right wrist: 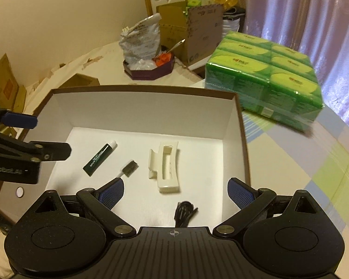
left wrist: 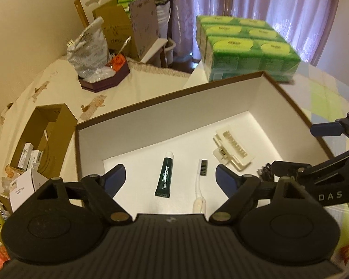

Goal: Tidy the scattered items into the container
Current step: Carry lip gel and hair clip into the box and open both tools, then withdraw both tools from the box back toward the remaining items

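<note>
Where smooth white cardboard box (right wrist: pixel 235 121) walls rise, ribbed cream claw clip (right wrist: pixel 165 166), slim green tube (right wrist: pixel 100 157)

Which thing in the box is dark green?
The little tube with the white cap; the hair clip and toothbrush are whitish, the cord black.

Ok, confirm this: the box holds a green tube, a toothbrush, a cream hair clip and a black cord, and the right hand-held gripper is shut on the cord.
Wrong on the grip. The right wrist view shows the right hand-held gripper open, with the black cord lying loose on the floor of the box. The green tube, toothbrush and cream hair clip are inside as stated.
</note>
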